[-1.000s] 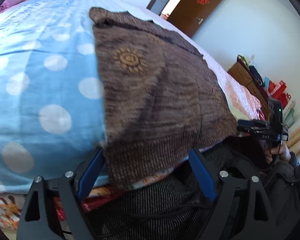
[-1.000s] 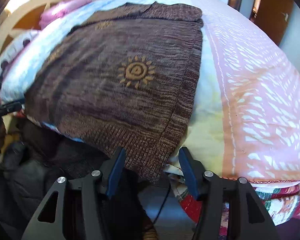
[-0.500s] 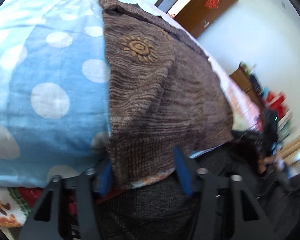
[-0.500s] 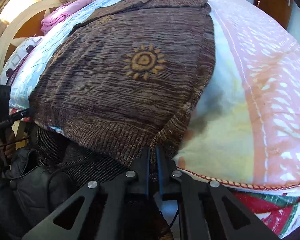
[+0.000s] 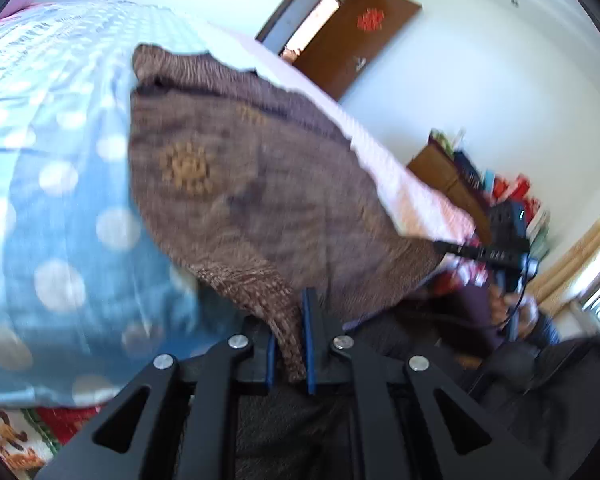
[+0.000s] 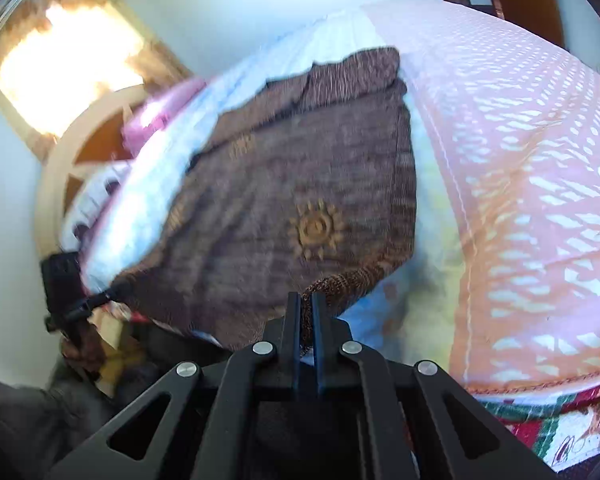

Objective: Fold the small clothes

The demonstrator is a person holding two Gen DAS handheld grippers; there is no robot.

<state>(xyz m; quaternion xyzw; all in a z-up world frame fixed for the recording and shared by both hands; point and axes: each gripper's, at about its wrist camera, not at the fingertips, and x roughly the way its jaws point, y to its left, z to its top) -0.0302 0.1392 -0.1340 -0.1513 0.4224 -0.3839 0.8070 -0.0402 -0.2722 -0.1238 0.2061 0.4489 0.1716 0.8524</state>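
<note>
A brown knit sweater [image 5: 268, 200] with orange sun motifs lies spread on the bed and also shows in the right wrist view [image 6: 300, 200]. My left gripper [image 5: 290, 340] is shut on the sweater's ribbed hem at its left corner, which is lifted off the bed. My right gripper [image 6: 306, 316] is shut on the hem at the other corner, also raised. The right gripper shows in the left wrist view [image 5: 484, 252] and the left gripper shows in the right wrist view [image 6: 72, 296]. Both views are blurred by motion.
The bed carries a blue polka-dot blanket [image 5: 52, 220] on one side and a pink patterned cover [image 6: 520, 200] on the other. A brown door [image 5: 352, 40], a wooden headboard [image 6: 84, 148] and a cluttered cabinet [image 5: 480, 184] stand around the bed.
Both grippers closed on the sweater's hem corners, the right one first, then the left. Both corners have lifted off the bed edge and the near part of the sweater now bulges upward.
</note>
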